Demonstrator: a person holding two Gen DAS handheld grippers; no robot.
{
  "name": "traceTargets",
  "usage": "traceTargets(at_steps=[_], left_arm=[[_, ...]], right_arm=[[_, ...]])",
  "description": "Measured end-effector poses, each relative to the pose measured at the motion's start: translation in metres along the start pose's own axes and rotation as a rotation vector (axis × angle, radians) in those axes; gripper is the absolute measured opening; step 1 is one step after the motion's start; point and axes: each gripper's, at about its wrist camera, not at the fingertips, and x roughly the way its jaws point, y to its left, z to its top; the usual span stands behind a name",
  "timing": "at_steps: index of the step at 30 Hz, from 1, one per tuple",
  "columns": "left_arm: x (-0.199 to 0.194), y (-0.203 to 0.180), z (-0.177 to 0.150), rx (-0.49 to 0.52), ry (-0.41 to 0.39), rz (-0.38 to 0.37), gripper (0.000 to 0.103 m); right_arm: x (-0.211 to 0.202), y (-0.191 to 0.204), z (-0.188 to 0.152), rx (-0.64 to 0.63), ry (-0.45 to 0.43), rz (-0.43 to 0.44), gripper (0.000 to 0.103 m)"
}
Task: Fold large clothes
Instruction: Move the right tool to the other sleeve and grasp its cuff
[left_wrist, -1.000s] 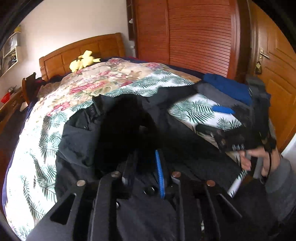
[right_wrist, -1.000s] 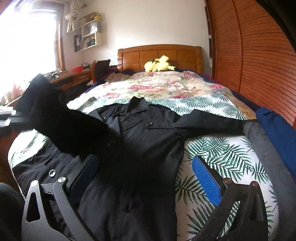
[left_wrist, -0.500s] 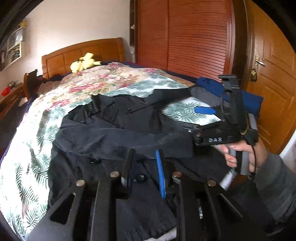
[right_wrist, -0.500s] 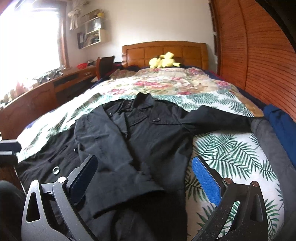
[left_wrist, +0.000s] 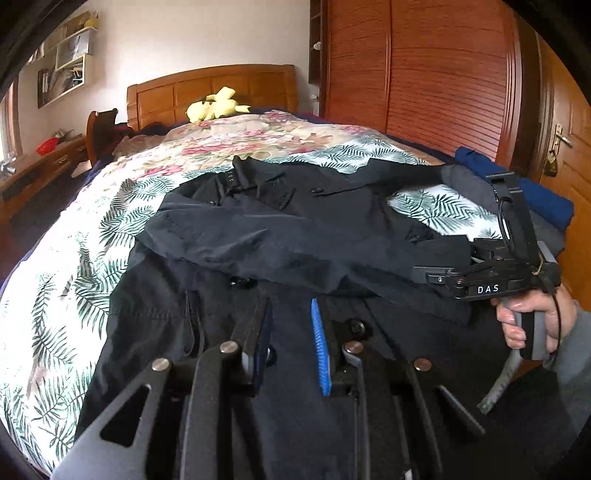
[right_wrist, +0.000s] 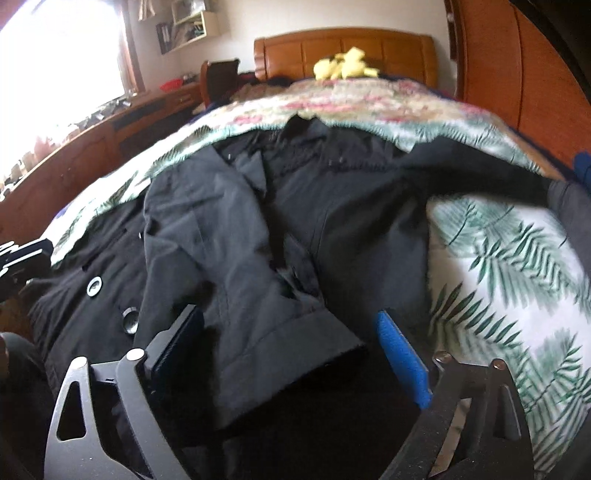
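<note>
A big black coat lies spread in the middle of the bed, one sleeve folded across its front. The cloth looks smooth and thin, with round shiny buttons that only the right wrist view shows.

The left wrist view alone shows a hand at the right edge, holding the right gripper. That gripper's fingers are apart and closing, with the sleeve's cuff between them, not pinched.

The left gripper has its fingers near together over dark cloth; it may be pinching some, but I cannot tell.

The leafy, flowery cover is soft. A yellow plush toy sits by the wooden headboard. The right wrist view is blurry.
</note>
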Motion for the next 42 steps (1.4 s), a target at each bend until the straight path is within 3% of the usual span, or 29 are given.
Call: traceTargets(at_steps=[1,4,9,10,16,17,18,20,22,27,34,40,42], left_arm=[[0.001,-0.001,-0.002,0.003,0.000,0.010,0.019],[0.004,-0.008,-0.006,0.025,0.004,0.008,0.019],[0.004,-0.015,-0.009,0.046,0.000,-0.008,0.019],[0.003,-0.015,-0.009,0.048,-0.001,-0.008,0.019],[0.003,-0.013,-0.010,0.040,-0.007,-0.008,0.019],[0.003,-0.013,-0.011,0.038,-0.007,-0.007,0.019],[0.002,-0.013,-0.010,0.034,-0.008,-0.010,0.019],[0.002,-0.013,-0.010,0.029,-0.012,-0.013,0.019],[0.000,-0.014,-0.009,0.029,-0.022,-0.013,0.019],[-0.003,-0.015,-0.006,0.018,-0.047,-0.021,0.019],[-0.009,-0.015,-0.003,0.014,-0.098,-0.005,0.020],[-0.017,-0.011,0.002,-0.007,-0.145,-0.036,0.020],[-0.023,-0.008,0.004,-0.017,-0.175,-0.038,0.022]], right_arm=[[0.005,0.000,-0.003,0.005,0.018,0.015,0.086],[0.006,0.002,-0.005,0.012,0.035,0.059,0.063],[-0.010,0.013,-0.003,-0.036,0.002,0.050,0.016],[-0.017,0.014,-0.002,-0.051,-0.017,0.042,0.015],[-0.040,0.007,0.006,-0.088,-0.072,-0.147,0.015],[-0.043,0.001,0.007,-0.080,-0.087,-0.164,0.020],[-0.044,-0.003,0.008,-0.073,-0.093,-0.178,0.035],[-0.051,-0.015,0.010,-0.045,-0.119,-0.224,0.051],[-0.060,-0.022,0.011,-0.020,-0.154,-0.216,0.052],[-0.079,-0.018,0.015,-0.022,-0.242,-0.104,0.052],[-0.035,0.005,0.012,-0.118,-0.136,-0.061,0.051],[0.014,-0.016,-0.006,-0.028,0.021,-0.069,0.052],[0.014,-0.018,-0.006,-0.017,0.023,-0.060,0.052]])
